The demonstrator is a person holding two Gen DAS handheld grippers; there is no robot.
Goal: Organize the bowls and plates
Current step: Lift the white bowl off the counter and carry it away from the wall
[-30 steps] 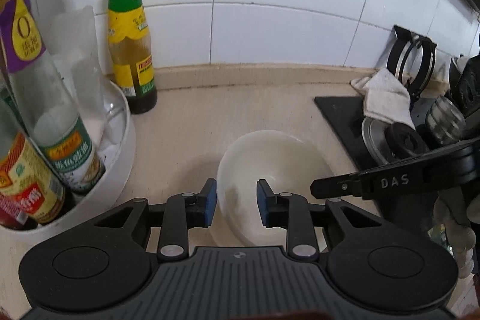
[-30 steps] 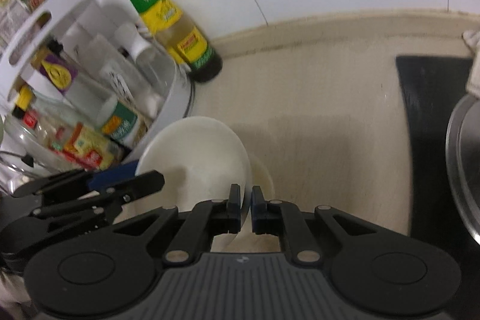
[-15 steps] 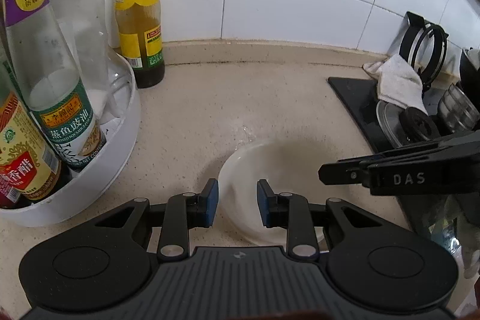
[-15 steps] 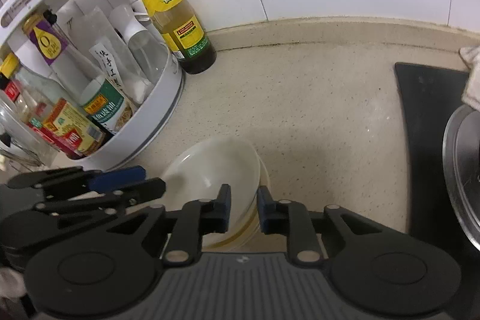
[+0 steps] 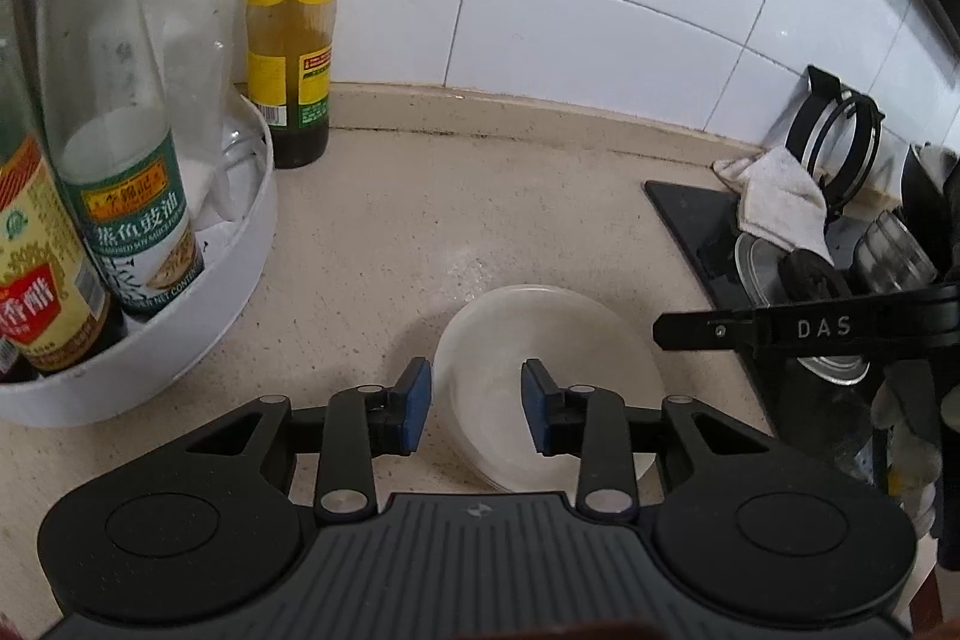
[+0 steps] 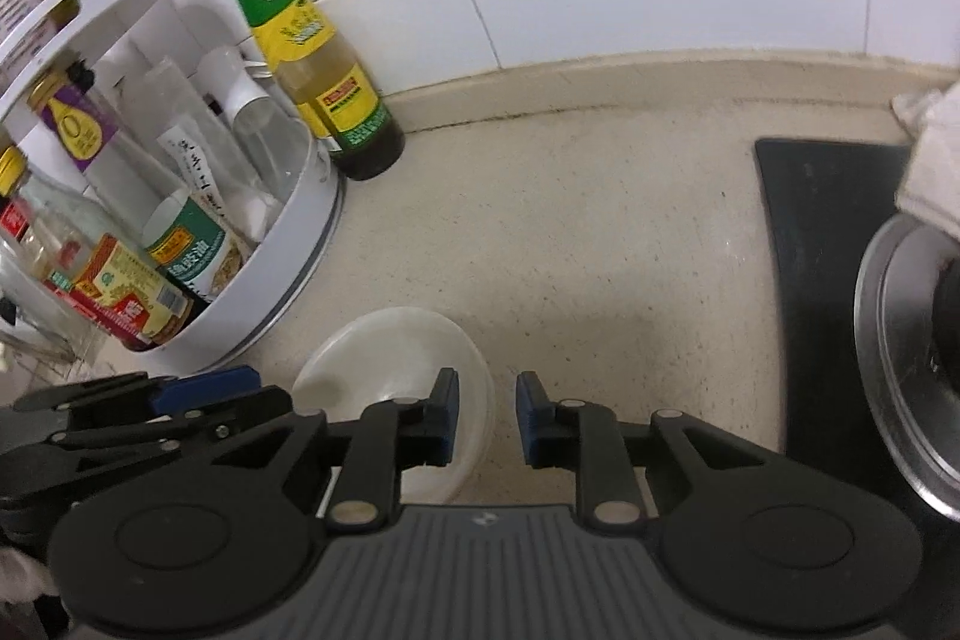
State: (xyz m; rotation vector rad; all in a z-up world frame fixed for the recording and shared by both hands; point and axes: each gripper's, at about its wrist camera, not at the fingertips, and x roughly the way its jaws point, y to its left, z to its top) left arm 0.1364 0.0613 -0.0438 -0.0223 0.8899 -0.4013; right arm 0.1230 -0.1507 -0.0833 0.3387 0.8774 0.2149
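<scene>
A white bowl (image 5: 576, 340) sits nested on a low stack of white dishes on the beige counter (image 5: 480, 208). My left gripper (image 5: 475, 409) straddles the bowl's left rim. Its jaws are opening and the blue pads stand clear of the rim. In the right wrist view the same bowl (image 6: 390, 352) lies at the lower middle. My right gripper (image 6: 487, 418) is open over its right rim, one pad above the inside and one outside, neither pressing. The right gripper's arm (image 5: 810, 328) reaches in from the right in the left wrist view. The left gripper (image 6: 258, 388) shows at the lower left.
A white round rack (image 5: 258, 232) full of sauce bottles stands close on the left. A green-labelled bottle (image 5: 291, 40) stands by the tiled wall. A black stove top (image 6: 822, 280) with a metal burner ring and a rag (image 5: 777, 196) lies to the right.
The bowl, held up and tilted in the shut right gripper a second ago, has come down flat onto the stack. The right gripper has let go, and the left jaws have spread wider.
</scene>
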